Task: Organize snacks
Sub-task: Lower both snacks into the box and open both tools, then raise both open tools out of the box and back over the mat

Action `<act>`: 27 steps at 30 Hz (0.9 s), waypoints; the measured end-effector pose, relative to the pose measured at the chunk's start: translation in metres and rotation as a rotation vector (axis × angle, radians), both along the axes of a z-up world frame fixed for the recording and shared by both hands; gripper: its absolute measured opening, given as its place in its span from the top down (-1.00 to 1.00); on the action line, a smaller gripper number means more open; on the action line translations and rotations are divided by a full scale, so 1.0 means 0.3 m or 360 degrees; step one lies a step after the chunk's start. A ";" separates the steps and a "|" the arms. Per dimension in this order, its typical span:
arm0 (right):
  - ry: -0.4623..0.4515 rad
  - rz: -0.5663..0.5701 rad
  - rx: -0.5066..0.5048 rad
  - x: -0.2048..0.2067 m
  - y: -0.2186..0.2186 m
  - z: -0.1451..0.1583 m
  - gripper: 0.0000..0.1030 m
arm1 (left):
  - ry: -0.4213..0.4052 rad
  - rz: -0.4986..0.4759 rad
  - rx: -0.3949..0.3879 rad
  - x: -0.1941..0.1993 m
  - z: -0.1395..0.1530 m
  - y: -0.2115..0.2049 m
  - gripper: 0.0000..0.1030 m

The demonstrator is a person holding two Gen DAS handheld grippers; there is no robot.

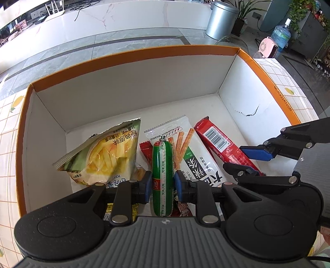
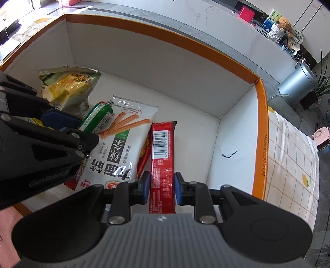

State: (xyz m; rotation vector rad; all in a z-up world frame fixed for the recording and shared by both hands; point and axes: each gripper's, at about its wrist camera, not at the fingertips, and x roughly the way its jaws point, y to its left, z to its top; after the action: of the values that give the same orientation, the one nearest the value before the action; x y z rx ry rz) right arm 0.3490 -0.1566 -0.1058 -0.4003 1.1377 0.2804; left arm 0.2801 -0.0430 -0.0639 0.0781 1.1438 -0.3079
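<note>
An orange-rimmed white box (image 1: 132,59) holds the snacks. My left gripper (image 1: 162,184) is shut on a green sausage stick (image 1: 162,165), held over the box floor; it also shows in the right wrist view (image 2: 97,117). My right gripper (image 2: 162,187) is shut on a red biscuit pack (image 2: 163,156), which lies along the box's right side and shows in the left wrist view (image 1: 218,142). A yellow chip bag (image 1: 107,156) sits at the left. A white noodle-snack pack (image 1: 198,165) lies in the middle, over small red packets (image 1: 145,147).
The box (image 2: 261,123) stands on a white checked tablecloth (image 2: 292,165). Its right inner wall has a small tear (image 2: 229,153). Beyond the table are grey floor tiles, a metal bin (image 1: 221,19) and a water bottle (image 1: 280,36).
</note>
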 end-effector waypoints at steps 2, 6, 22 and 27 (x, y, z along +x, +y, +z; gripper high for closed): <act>-0.0010 0.0004 -0.0002 -0.001 0.005 0.005 0.59 | 0.0001 0.0006 0.0002 -0.007 0.001 0.006 0.42; -0.0020 0.0012 -0.0008 -0.006 0.013 0.021 0.56 | -0.0015 0.0015 -0.0034 -0.021 0.012 0.015 0.05; -0.0125 -0.0014 0.0056 -0.061 -0.012 0.102 -0.26 | -0.0225 0.0077 -0.0040 -0.091 0.089 0.052 -0.57; -0.0180 -0.0038 0.0077 -0.086 -0.022 0.134 -0.41 | -0.0355 0.0047 0.0046 -0.127 0.127 0.042 -0.59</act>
State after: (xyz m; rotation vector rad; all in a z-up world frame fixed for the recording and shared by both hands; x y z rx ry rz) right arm 0.3232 -0.1631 -0.0657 -0.3550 1.0222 0.2607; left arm 0.2420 -0.0305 -0.0258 0.1183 0.9272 -0.2497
